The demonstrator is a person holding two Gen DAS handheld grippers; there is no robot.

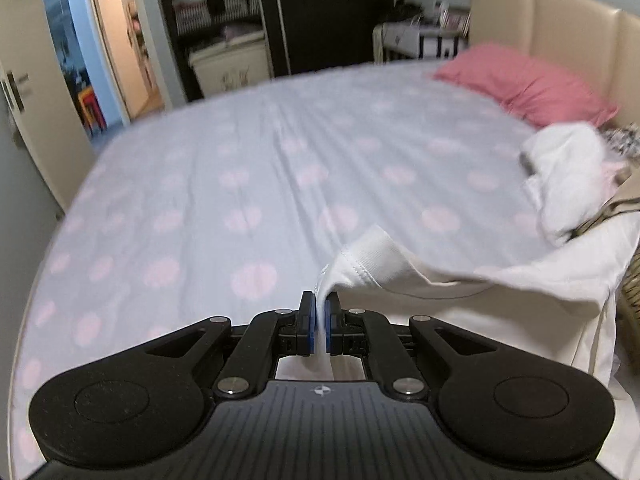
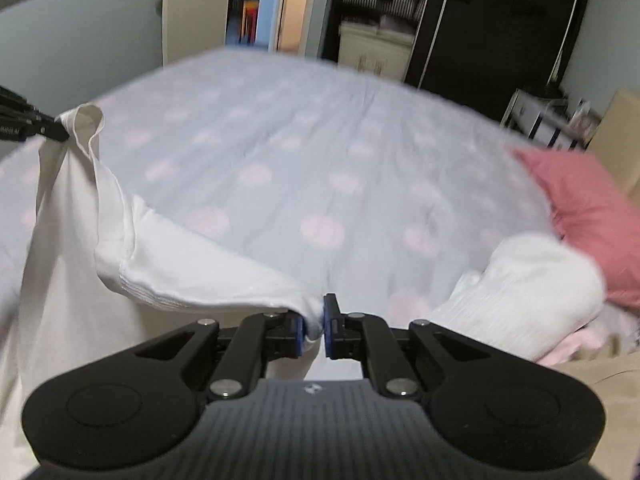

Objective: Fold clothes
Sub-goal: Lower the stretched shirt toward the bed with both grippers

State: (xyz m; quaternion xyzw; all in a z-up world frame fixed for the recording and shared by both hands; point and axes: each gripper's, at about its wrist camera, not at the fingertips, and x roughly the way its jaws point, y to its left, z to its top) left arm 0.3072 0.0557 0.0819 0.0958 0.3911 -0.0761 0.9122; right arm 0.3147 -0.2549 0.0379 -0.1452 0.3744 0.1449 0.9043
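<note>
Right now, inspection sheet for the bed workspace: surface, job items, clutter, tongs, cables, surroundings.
Surface: bed sheet, pale blue with pink spots, creased down the middle, otherwise bare in the centre.
Job's things: white garment held up between both tongs, sagging, its lower part hanging in front.
Clutter: pile of white clothes near the pink pillow; beige fabric beside the pile.
Grippers: left tongs shut on a garment edge; right tongs shut on another edge.
Cables: nothing seen.
Surroundings: beige headboard, dark wardrobe with open shelves, open doorway, small side table by the headboard. Background blurred.
</note>
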